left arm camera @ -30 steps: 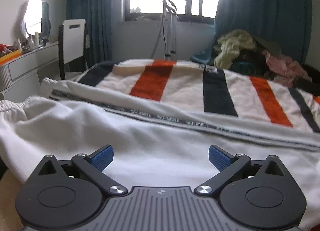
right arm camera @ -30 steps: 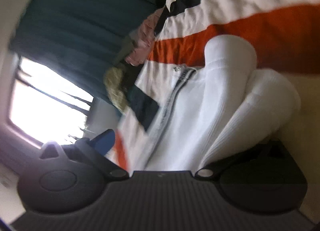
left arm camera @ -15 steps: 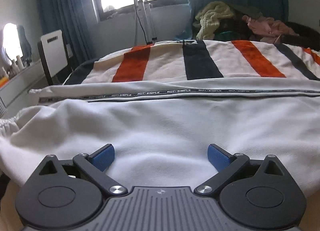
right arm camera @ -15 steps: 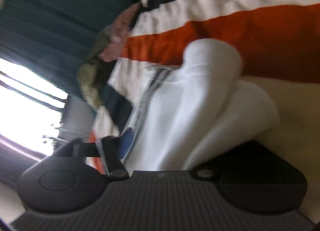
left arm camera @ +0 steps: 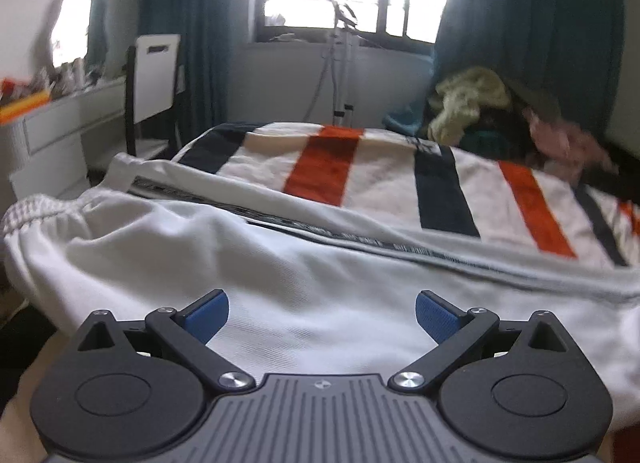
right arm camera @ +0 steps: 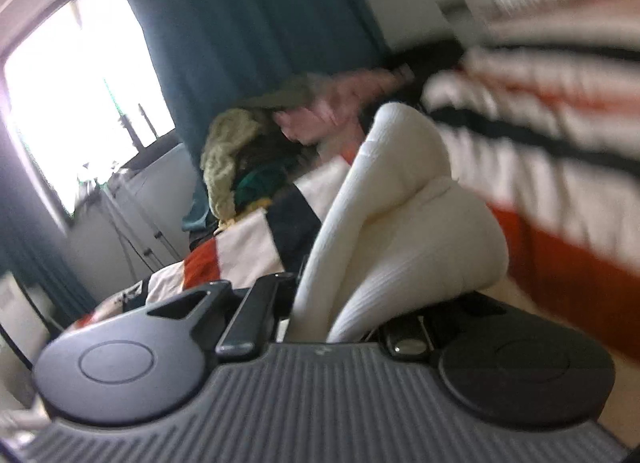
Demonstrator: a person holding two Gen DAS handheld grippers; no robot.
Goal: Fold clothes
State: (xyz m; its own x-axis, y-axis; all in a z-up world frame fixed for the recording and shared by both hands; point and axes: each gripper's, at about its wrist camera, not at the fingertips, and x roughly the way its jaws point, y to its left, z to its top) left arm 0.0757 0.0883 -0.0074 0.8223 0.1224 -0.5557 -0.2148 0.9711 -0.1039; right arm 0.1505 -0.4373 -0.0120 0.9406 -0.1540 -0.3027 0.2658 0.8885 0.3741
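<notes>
White trousers (left arm camera: 280, 263) before spread left hand-held gripper (left arm camera: 322, 317), right pinching cuff (right arm camera: 400, 223)

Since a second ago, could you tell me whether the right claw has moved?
Yes. The right claw, shut on the white garment, has swung: the window climbed from lower left to upper left.

Left gripper (left arm camera: 322, 315) held level, jaws spread wide, blue fingertips (left arm camera: 208, 313) well apart with nothing between them. Right gripper (right arm camera: 320, 319) rolled to one side, jaws drawn in tight on a thick fold of white garment (right arm camera: 400, 231); its fingertips hidden by the cloth, view blurred.
</notes>
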